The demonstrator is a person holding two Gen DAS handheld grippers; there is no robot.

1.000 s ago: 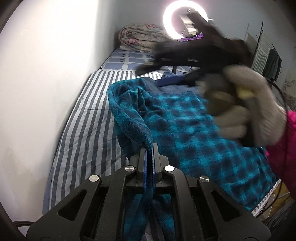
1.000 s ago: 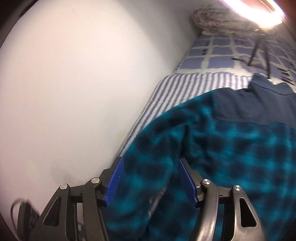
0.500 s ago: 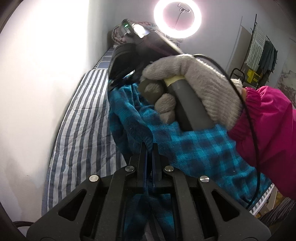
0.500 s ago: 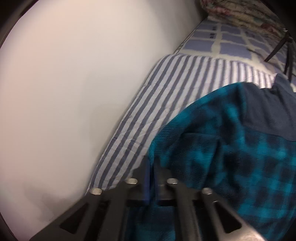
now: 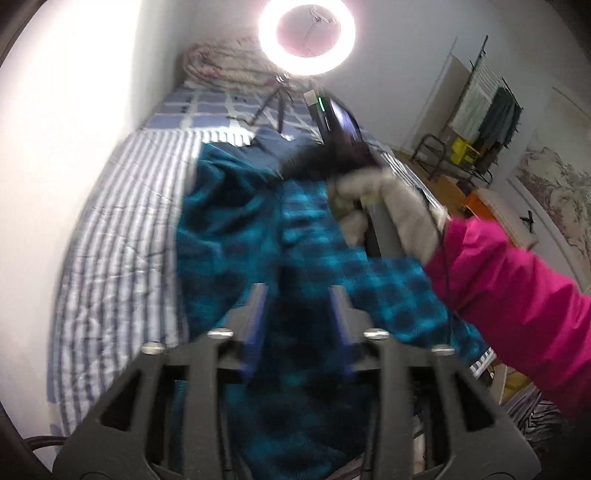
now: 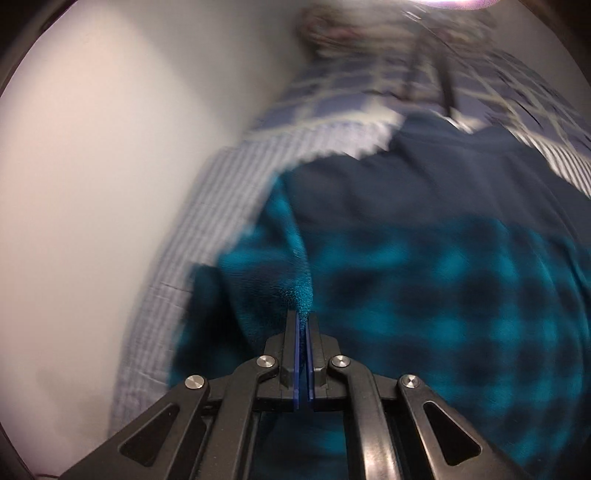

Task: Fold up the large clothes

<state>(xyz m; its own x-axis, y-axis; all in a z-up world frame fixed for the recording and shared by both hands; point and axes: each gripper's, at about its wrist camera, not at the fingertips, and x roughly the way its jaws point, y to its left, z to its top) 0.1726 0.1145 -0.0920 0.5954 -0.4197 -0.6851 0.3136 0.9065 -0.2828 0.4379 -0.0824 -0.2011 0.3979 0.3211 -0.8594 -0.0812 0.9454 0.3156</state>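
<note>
A large teal and black plaid fleece garment (image 5: 229,229) with a navy upper part lies on the striped bed; it also shows in the right wrist view (image 6: 424,266). My left gripper (image 5: 299,291) is open, its fingers apart over the fabric near the bed's front edge. My right gripper (image 6: 303,317) is shut on a raised ridge of the plaid fleece. In the left wrist view the right gripper's dark body (image 5: 332,147), held by a gloved hand (image 5: 388,206) with a pink sleeve, hangs above the garment's upper part. Both views are blurred by motion.
The bed (image 5: 110,236) with a blue-striped sheet runs along a white wall (image 5: 55,129) on the left. A rolled quilt (image 5: 221,62) and a ring light on a tripod (image 5: 306,33) stand at the far end. A clothes rack (image 5: 487,107) stands at the right.
My left gripper has opened and let go of the fleece edge. My right gripper closed on a fold of the garment and has moved toward its upper part.
</note>
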